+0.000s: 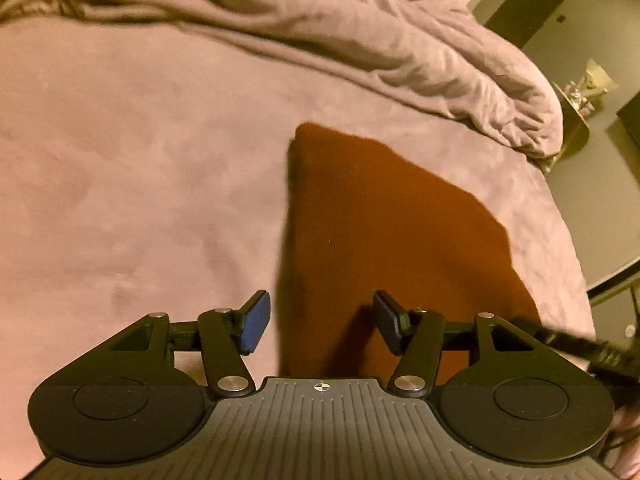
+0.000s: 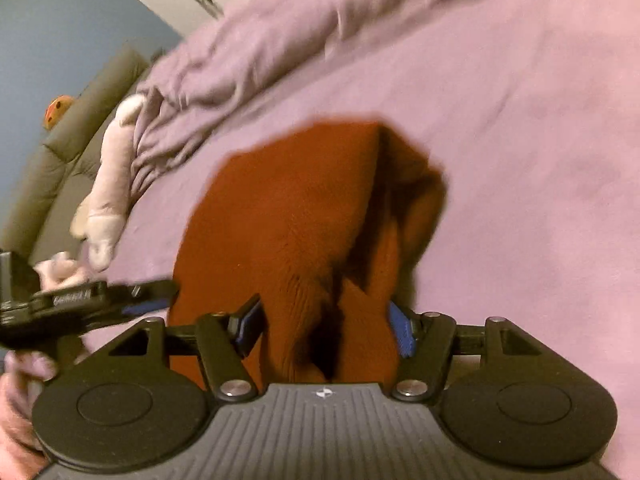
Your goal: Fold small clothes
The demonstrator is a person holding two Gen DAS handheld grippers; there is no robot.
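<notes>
Left wrist view looks down on a rust-brown knit garment (image 1: 384, 240) lying on a pinkish-mauve bedspread (image 1: 140, 160). The cloth fills the lower middle of the frame and tapers toward its centre. The left gripper (image 1: 320, 326) hangs over the garment's near end with its blue pads (image 1: 256, 324) standing apart; nothing is pinched between them, and the fabric shows flat in the gap. A rumpled blanket (image 1: 380, 28) is heaped across the top of the frame, and a black part of the other tool (image 1: 580, 346) pokes in at the lower right edge.

Right wrist view is blurred. Here the same garment (image 2: 304, 216) rises in a bunched, folded ridge from the bottom middle toward the centre. The right gripper (image 2: 328, 328) has its pads on either side of the bunched cloth, which fills the gap; whether they press on it I cannot tell. A pale stuffed toy (image 2: 108, 196) lies at the left by the bedspread's (image 2: 520, 140) edge.
</notes>
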